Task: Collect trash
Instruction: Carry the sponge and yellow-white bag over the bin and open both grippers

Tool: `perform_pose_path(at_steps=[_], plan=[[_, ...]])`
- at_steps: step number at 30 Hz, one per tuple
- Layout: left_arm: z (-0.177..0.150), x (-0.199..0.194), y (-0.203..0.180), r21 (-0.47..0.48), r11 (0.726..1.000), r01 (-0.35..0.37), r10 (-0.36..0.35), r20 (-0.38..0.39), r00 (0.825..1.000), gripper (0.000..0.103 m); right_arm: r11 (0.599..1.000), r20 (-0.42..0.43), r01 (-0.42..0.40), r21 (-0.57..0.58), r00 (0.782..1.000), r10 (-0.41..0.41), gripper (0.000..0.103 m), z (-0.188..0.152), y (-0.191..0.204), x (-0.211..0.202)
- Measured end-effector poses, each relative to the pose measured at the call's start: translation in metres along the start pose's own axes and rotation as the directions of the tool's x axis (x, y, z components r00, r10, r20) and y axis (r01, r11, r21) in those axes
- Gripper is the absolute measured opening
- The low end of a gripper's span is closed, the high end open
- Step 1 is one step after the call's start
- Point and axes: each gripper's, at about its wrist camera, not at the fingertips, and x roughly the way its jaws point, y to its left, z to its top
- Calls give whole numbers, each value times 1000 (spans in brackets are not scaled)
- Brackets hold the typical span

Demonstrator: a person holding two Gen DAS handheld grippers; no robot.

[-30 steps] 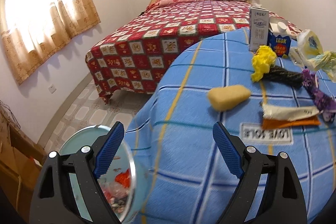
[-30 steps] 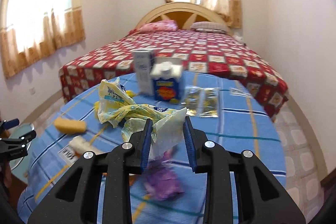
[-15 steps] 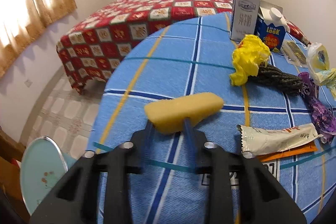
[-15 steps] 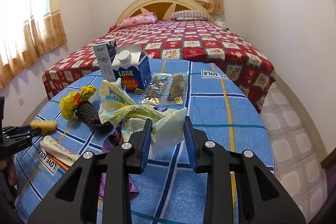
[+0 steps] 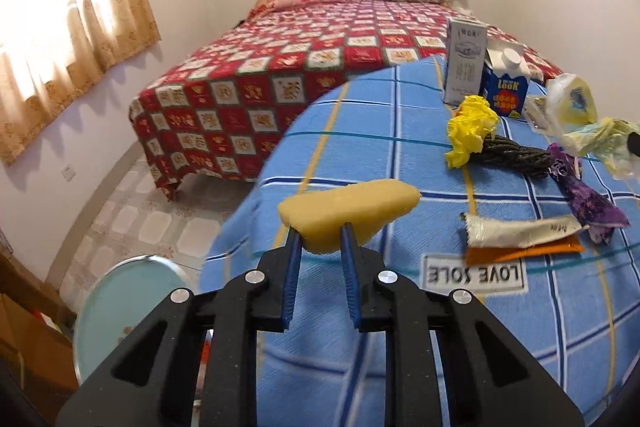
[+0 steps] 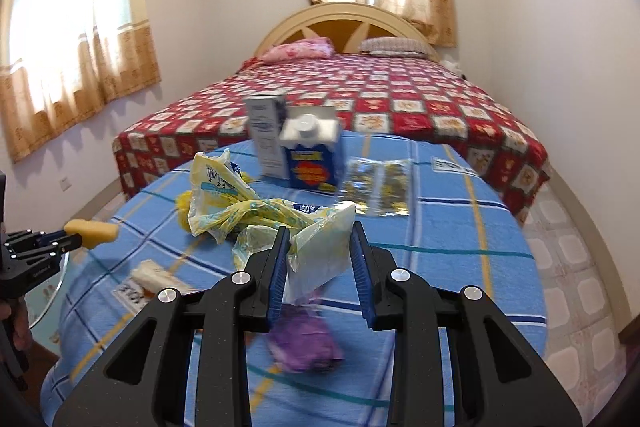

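Note:
My left gripper [image 5: 319, 233] is shut on a yellow sponge [image 5: 352, 215] and holds it above the left edge of the blue-clothed table [image 5: 400, 307]. It also shows at the far left of the right wrist view [image 6: 76, 233]. My right gripper [image 6: 319, 239] is shut on a crumpled yellow-and-clear plastic bag [image 6: 256, 211], held over the table. On the cloth lie a yellow paper wad [image 5: 470, 133], a dark rope [image 5: 516, 155], a purple wrapper [image 5: 584, 199], a white and orange packet [image 5: 520, 237], two cartons [image 5: 506, 85] and foil sachets [image 6: 378, 187].
A round bin with a pale blue swing lid [image 5: 124, 307] stands on the floor to the left below the table. A bed with a red patterned cover [image 5: 320, 63] fills the room behind. Tiled floor [image 5: 140, 215] lies between bed and table.
My left gripper went from open beside the bin to shut on the sponge, then lifted it and drew back to the left. My right gripper kept hold of the bag and shifted over the table.

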Motion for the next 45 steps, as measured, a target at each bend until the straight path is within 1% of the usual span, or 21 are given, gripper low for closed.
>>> perform_pose_path(at_steps=[3, 10, 16, 24, 36, 45], plan=[[-9, -13, 13, 1, 1000, -17, 17, 10, 1000, 20, 999, -5, -31, -30, 1000, 31, 31, 0, 22, 2], [-32, -33, 44, -10, 997, -77, 77, 0, 997, 20, 990, -29, -103, -93, 994, 101, 31, -4, 72, 12], [-46, -46, 71, -27, 993, -116, 116, -1, 993, 20, 977, -43, -153, -151, 988, 148, 31, -5, 112, 15], [-62, -56, 97, -45, 985, -166, 166, -9, 986, 20, 951, -66, -213, -224, 977, 203, 31, -10, 162, 20], [-86, -64, 132, -59, 970, -236, 233, -50, 971, 20, 914, -107, -279, -295, 960, 259, 31, -15, 215, 28], [-96, -67, 150, -77, 960, -269, 265, -64, 962, 20, 887, -137, -320, -334, 947, 290, 31, -25, 245, 34]])
